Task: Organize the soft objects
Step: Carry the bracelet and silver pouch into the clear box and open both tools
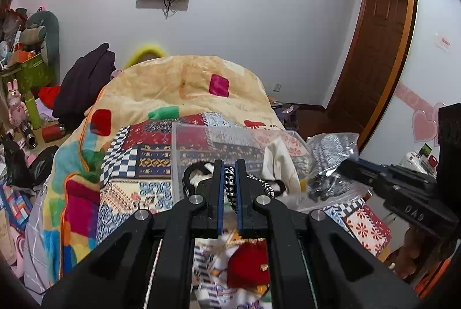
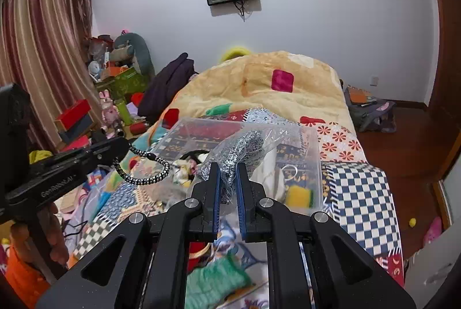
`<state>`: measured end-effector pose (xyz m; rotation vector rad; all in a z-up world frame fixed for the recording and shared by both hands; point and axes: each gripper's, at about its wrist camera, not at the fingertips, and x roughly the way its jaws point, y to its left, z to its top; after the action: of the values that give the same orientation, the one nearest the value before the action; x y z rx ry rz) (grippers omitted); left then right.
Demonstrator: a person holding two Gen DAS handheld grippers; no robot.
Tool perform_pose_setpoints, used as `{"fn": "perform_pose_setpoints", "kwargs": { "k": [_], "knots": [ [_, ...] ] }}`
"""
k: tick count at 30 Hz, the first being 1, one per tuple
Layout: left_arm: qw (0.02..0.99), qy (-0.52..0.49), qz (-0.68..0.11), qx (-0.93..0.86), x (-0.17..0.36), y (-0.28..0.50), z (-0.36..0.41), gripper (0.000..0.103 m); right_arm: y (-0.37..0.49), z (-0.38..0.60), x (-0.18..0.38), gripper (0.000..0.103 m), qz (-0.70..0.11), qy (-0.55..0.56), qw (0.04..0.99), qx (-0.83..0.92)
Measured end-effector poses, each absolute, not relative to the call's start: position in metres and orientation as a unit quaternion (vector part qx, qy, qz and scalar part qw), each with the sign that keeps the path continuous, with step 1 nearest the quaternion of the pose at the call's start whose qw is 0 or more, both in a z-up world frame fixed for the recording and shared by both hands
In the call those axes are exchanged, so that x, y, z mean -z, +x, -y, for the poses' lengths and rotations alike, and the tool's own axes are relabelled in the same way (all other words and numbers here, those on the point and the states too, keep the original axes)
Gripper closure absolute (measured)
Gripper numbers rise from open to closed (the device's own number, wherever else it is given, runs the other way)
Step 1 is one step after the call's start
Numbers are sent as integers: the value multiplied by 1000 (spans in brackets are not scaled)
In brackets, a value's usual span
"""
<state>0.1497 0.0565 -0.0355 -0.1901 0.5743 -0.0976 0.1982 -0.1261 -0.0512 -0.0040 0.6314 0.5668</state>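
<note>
- The left gripper (image 1: 229, 176) has its fingers clamped on a black-and-white braided cord (image 1: 230, 188). The cord passes between the blue pads and hangs in a loop above the clear plastic bin (image 1: 184, 141), as the right wrist view shows.
- The right gripper (image 2: 229, 179) has its fingers clamped on a clear plastic bag (image 2: 239, 153) that holds a grey-and-white knitted item. The bag is held over the near edge of the bin.
- The bin stands on a patchwork bedspread (image 2: 360, 188) on the bed. It already contains a cream fabric piece (image 2: 268, 170), a yellow sponge-like block (image 2: 299, 195) and a black hair band (image 1: 191, 167).
- Handling, cord: judged light and fully limp, with a woven, grippy surface. A pinch at mid-length is adequate; the free ends will swing and may catch on the bin wall.
- Handling, bag: judged light and compressible. The film is smooth and crinkled and may slide between the pads; take hold where the knit bulks up inside, not on loose film alone.
- Bin: thin, rigid, transparent walls, rectangular; likely to shift on the soft bedding if pushed.
</note>
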Motion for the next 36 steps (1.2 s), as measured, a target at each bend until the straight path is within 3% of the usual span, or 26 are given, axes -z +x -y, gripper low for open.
{"fn": "perform_pose_setpoints", "kwargs": {
  "k": [21,24,29,36],
  "knots": [
    [936,-76,-343,37,91,206,-42,97,236,109,95,91,-367,-22,897,-247],
    [935,-74,-344,38,90,205,-41,90,236,110,92,87,-371,-21,896,-244],
    [938,-73,-337,32,81,198,-42,67,234,117,86,59,-365,-20,900,-236],
    [943,-70,-323,26,65,183,-45,46,222,126,74,49,-353,-18,906,-233]
  ]
}}
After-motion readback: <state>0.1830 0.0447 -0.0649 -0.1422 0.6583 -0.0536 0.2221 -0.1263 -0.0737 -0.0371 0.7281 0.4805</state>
